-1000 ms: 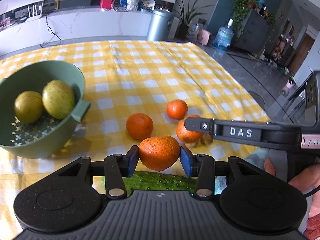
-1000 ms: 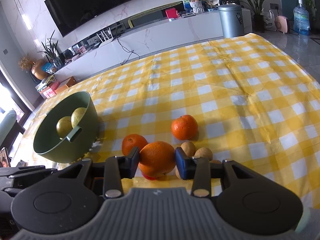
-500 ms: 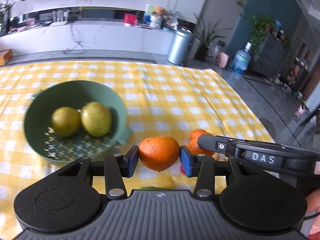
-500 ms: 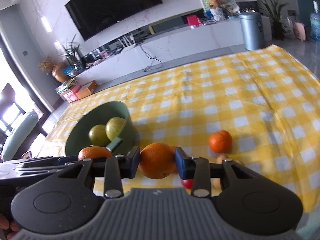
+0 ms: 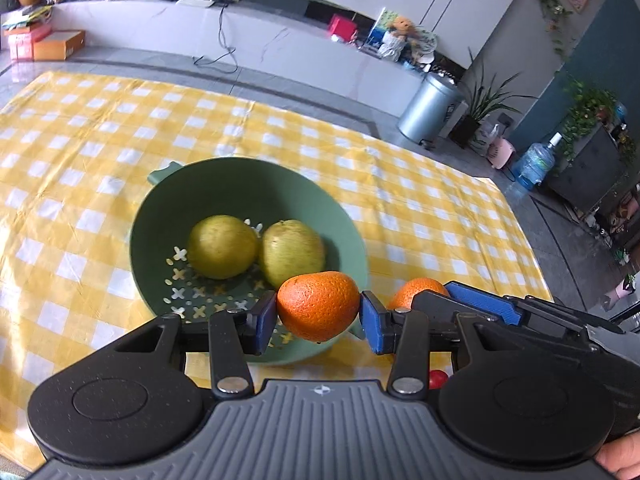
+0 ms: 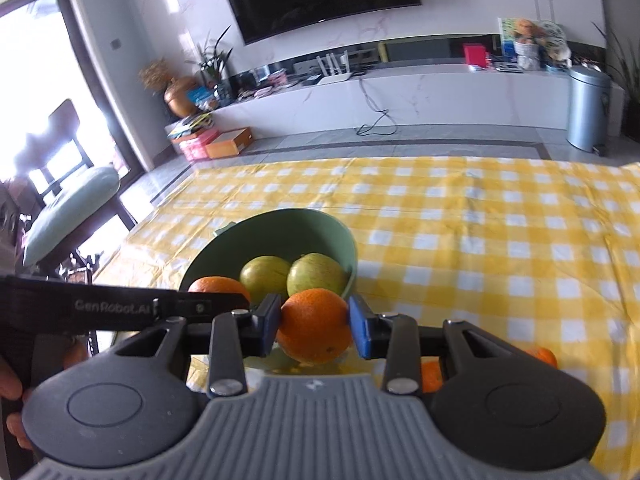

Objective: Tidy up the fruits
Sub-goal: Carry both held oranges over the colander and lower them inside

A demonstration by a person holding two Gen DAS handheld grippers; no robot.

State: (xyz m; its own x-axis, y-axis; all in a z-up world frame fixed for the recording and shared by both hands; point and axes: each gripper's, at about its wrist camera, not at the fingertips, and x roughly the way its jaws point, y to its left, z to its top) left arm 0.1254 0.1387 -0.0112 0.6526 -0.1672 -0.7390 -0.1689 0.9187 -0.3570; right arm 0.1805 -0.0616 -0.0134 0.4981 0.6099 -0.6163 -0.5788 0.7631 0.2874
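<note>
My left gripper (image 5: 318, 316) is shut on an orange (image 5: 318, 306), which hangs over the near rim of the green strainer bowl (image 5: 240, 172). Two yellow-green round fruits (image 5: 222, 246) (image 5: 290, 252) lie inside the bowl. My right gripper (image 6: 314, 320) is shut on a second orange (image 6: 314, 326), just before the bowl's (image 6: 280, 220) near edge. The two grippers sit side by side, with the left one's finger (image 6: 120, 308) and its orange (image 6: 218, 286) showing at the left of the right wrist view.
A yellow-and-white checked cloth (image 5: 420, 208) covers the table. Two oranges (image 6: 540, 356) (image 6: 430, 376) lie on it behind the right gripper's body, and a small red fruit (image 5: 438, 378) peeks out below. A person's hand (image 5: 618, 454) holds the right gripper. A chair (image 6: 68, 208) stands left of the table.
Both grippers have lifted their oranges away from the loose fruit and swung left to the green bowl, which now sits straight ahead in both views.
</note>
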